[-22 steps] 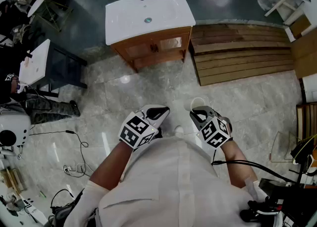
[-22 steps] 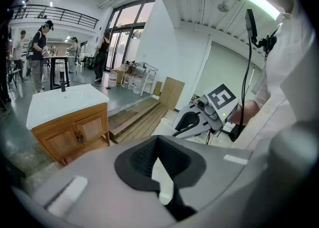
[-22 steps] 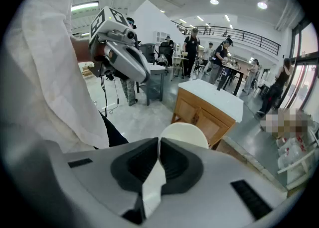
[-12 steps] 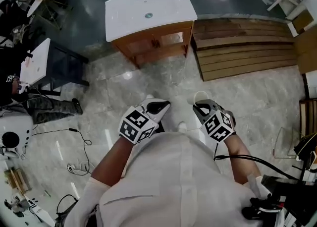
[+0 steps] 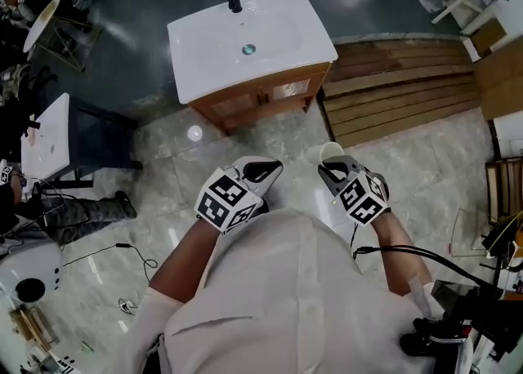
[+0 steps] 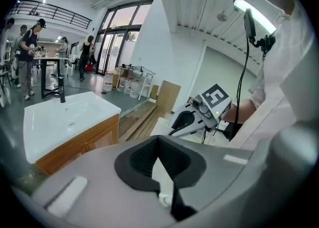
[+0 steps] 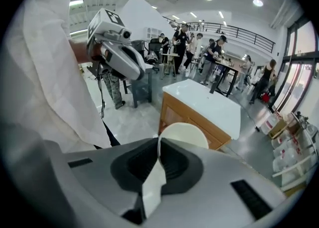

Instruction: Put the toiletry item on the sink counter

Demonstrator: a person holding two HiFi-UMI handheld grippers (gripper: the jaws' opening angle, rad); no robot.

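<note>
Cream cup point(image 7: 185, 133) upright, mouth up, in right tongs point(image 7: 158, 147)

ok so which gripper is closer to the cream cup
Right. The right gripper is shut on the cup's rim, so the cup sits just ahead of its jaws. The left gripper is apart from it, off to the cup's left, and does not touch it.
</note>
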